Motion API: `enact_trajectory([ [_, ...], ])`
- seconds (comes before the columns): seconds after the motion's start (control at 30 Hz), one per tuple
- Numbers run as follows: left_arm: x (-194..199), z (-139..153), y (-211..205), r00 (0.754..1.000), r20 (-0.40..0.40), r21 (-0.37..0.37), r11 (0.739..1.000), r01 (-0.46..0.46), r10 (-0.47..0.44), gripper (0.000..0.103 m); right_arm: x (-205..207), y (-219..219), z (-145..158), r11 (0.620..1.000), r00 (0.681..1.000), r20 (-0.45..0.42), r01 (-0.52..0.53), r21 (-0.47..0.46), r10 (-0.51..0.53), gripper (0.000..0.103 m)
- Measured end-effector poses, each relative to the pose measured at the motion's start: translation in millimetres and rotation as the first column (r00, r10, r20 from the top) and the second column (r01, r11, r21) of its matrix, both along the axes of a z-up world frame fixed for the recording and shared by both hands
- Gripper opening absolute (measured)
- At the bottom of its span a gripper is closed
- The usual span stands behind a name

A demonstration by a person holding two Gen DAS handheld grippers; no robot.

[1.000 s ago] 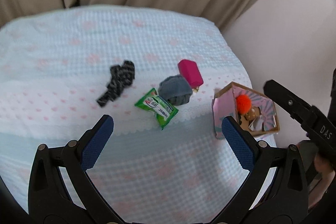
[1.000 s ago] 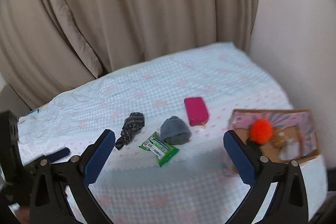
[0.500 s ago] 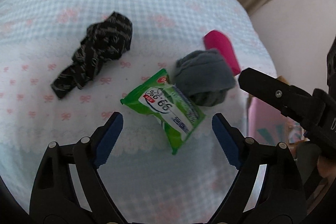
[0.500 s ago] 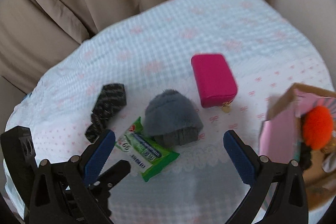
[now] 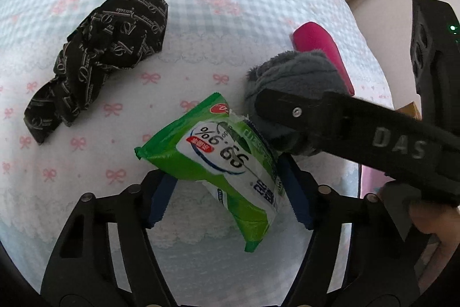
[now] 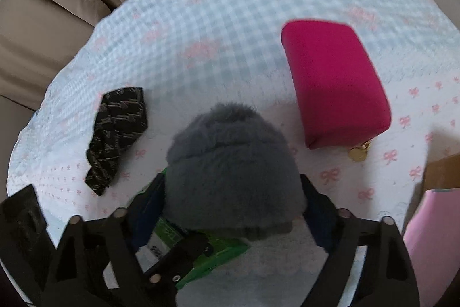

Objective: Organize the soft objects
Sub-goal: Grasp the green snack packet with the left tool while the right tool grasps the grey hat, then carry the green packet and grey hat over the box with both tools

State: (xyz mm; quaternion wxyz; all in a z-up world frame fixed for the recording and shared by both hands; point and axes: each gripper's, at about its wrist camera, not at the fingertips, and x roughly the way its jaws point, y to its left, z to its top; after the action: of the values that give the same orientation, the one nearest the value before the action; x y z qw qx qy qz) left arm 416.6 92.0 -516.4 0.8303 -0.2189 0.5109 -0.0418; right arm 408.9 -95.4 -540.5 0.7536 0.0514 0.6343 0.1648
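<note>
A green wipes packet (image 5: 227,166) lies on the checked cloth, between the blue pads of my left gripper (image 5: 230,194), whose jaws stand on either side of it; contact is unclear. A grey fuzzy beanie (image 6: 233,177) sits just right of the packet, between the pads of my right gripper (image 6: 233,209), jaws wide around it. The beanie also shows in the left wrist view (image 5: 293,94), partly behind the right gripper's finger (image 5: 345,120). The packet (image 6: 201,252) pokes out under the beanie.
A black patterned scrunchie cloth (image 5: 97,56) lies to the left. A magenta pouch (image 6: 333,82) lies beyond the beanie. A pink-lined cardboard box (image 6: 437,203) stands at the right edge. Beige curtains hang behind the table (image 6: 230,5).
Both grippers have moved down and forward to the objects. The left jaws have narrowed around the wipes packet; the right jaws now straddle the beanie.
</note>
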Motion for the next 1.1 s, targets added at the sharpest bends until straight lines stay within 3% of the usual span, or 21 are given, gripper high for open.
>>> enact_trajectory([
  [0.27,-2,2,3,1.000,0.014,-0.006,1.000,-0.007,0.007,0.051,-3,0,3,1.000,0.998,0.050,-0.027,-0.007,0.027,0.054],
  [0.37,-7,9,4,0.999,0.033,-0.007,1.000,-0.014,0.014,0.049,-6,-1,10,1.000,0.996,0.082,-0.021,-0.017,0.023,0.049],
  [0.67,-20,52,14,0.998,0.061,0.010,1.000,-0.012,0.011,0.045,-21,-3,52,1.000,0.987,0.161,0.023,-0.010,-0.021,0.047],
  [0.8,-38,95,12,0.996,0.088,0.029,1.000,0.000,-0.003,0.044,-34,-5,90,0.999,0.978,0.202,0.044,-0.014,-0.041,0.047],
  [1.1,-84,214,-11,0.976,0.199,0.098,0.993,0.070,-0.088,0.044,-82,-19,213,0.994,0.946,0.310,0.104,-0.018,-0.093,0.047],
])
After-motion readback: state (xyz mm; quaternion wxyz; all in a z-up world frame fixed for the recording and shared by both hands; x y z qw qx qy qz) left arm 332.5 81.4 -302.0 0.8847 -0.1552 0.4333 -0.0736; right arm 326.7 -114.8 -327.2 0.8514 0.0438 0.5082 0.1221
